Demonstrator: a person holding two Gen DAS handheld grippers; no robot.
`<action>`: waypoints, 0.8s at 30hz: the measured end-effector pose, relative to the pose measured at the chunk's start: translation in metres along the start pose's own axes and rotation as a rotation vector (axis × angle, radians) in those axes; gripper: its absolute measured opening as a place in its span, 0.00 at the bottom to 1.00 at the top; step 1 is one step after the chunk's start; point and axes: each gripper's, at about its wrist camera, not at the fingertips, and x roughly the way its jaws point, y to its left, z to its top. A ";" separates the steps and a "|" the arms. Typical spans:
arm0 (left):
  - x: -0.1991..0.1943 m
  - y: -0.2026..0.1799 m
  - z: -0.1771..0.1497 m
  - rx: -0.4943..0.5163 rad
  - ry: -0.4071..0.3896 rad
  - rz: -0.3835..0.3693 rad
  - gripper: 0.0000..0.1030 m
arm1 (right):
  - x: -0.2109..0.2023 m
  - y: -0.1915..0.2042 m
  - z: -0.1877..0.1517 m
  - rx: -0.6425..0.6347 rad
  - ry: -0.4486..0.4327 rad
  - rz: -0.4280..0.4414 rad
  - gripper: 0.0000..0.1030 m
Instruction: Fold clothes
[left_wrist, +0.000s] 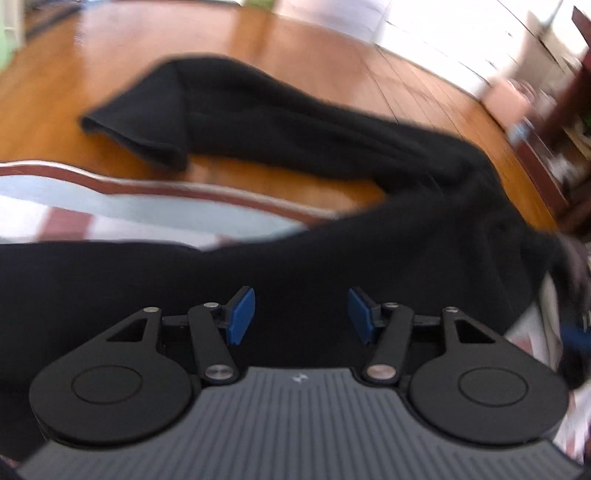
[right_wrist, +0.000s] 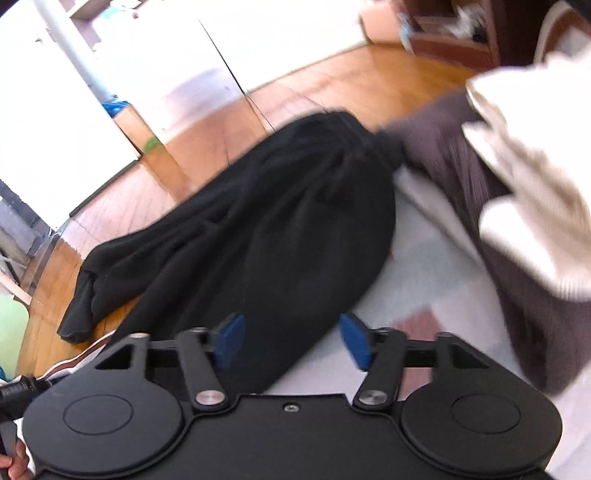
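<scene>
Here the left gripper (left_wrist: 301, 314) has its blue pads (left_wrist: 242, 314) standing apart, with nothing pinched between them; black cloth fills the view just beyond and under them. The right gripper (right_wrist: 291, 339) is also apart, its pads (right_wrist: 231, 339) spread over the near edge of the same cloth without clamping it.

The black trousers (left_wrist: 295, 147) lie partly on a pale patterned rug (left_wrist: 110, 206) and partly on the wooden floor (left_wrist: 110, 55). In the left wrist view one leg runs out to the far left across the boards, its cuff (left_wrist: 140, 136) folded back on itself, while the rest spreads near and to the right. In the right wrist view the trousers (right_wrist: 277, 221) stretch from the near rug toward the far floor, a leg end (right_wrist: 79, 317) lying at the left on the boards. To their right, touching their far end, lies a brown garment (right_wrist: 461, 166), with a cream cloth (right_wrist: 528, 192) on top of it. The frames are blurred.
</scene>
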 end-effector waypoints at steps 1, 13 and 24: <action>0.004 0.001 0.002 0.018 0.005 -0.018 0.54 | 0.001 0.000 0.004 -0.015 -0.019 -0.003 0.75; 0.054 -0.012 0.014 -0.002 0.093 -0.110 0.54 | 0.109 -0.011 0.075 -0.017 -0.070 -0.258 0.79; 0.054 -0.002 0.013 0.011 0.170 -0.004 0.55 | 0.055 0.067 0.114 -0.666 -0.237 -0.578 0.03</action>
